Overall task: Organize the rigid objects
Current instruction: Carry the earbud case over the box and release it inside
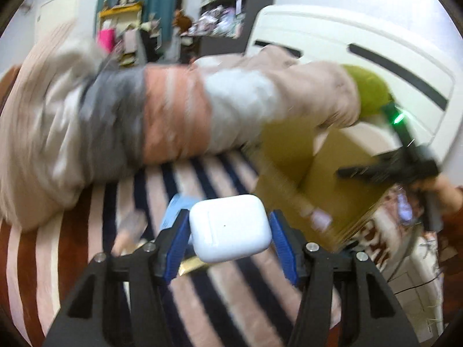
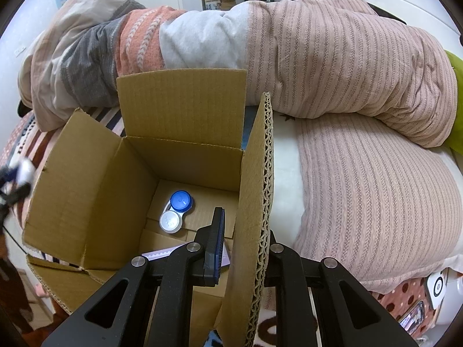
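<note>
My left gripper (image 1: 230, 232) has its blue-padded fingers (image 1: 176, 240) closed on a glossy white rounded plastic earbud case (image 1: 230, 228), held above the striped navy, pink and rust bedspread (image 1: 86, 231); this view is blurred. My right gripper (image 2: 246, 245) pinches the right-hand flap (image 2: 257, 202) of the open brown corrugated cardboard box (image 2: 95, 190), one finger inside the box and the other outside it. On the box floor lies a contact lens case (image 2: 176, 212) with one blue and one white cap. A rolled pink, grey and orange striped duvet (image 2: 332, 66) lies behind the box.
</note>
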A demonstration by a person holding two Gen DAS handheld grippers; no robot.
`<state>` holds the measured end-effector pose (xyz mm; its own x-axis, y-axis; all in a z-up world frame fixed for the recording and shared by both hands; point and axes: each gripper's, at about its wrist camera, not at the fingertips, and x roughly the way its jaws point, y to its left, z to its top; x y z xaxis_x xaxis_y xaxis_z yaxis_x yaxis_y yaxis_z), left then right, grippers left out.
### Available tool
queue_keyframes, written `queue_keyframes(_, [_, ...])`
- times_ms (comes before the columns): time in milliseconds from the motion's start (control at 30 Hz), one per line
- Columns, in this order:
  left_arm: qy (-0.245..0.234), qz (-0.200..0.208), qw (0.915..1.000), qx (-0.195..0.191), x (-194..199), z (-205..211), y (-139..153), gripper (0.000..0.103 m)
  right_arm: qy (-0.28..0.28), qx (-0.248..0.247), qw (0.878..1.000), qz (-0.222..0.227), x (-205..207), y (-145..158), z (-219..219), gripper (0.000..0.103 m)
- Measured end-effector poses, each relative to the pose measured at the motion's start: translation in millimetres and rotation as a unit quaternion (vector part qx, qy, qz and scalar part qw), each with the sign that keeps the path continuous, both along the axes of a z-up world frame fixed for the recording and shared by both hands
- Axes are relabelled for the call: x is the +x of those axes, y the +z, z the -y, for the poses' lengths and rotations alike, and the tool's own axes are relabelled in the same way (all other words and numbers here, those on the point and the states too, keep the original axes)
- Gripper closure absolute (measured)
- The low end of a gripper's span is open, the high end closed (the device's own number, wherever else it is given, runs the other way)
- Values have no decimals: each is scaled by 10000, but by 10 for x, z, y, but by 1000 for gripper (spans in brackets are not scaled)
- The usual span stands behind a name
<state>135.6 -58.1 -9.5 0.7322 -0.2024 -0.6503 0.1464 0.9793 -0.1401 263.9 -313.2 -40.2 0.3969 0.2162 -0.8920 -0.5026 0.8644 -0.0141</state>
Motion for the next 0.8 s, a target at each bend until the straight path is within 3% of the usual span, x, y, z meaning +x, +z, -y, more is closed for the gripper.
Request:
queue_keyframes(133, [-444, 115, 9989, 29, 234, 350, 289, 51, -8, 6, 10000, 21, -3, 0, 3, 92])
queue_keyframes(233, [-777, -113, 9969, 23, 483, 669, 301, 51, -7, -87, 9999, 123, -19, -11, -1, 92])
queue_keyframes(367, [-934, -466, 9942, 270, 750, 1004, 138, 51, -9, -12, 9999, 127, -26, -12, 15, 92])
queue_keyframes(500, [-1042, -949, 9898, 220, 937, 1155, -57, 51, -14, 32, 9999, 112, -24, -19, 40, 92])
queue_keyframes(633, [-1017, -1139, 9879, 281, 1002, 1212, -185, 50, -8, 32, 9999, 120, -32, -21, 44, 92])
queue_keyframes(800, [-988, -890, 9911, -2, 894, 1052, -51, 28, 3, -6, 10000, 97, -28, -23, 29, 92])
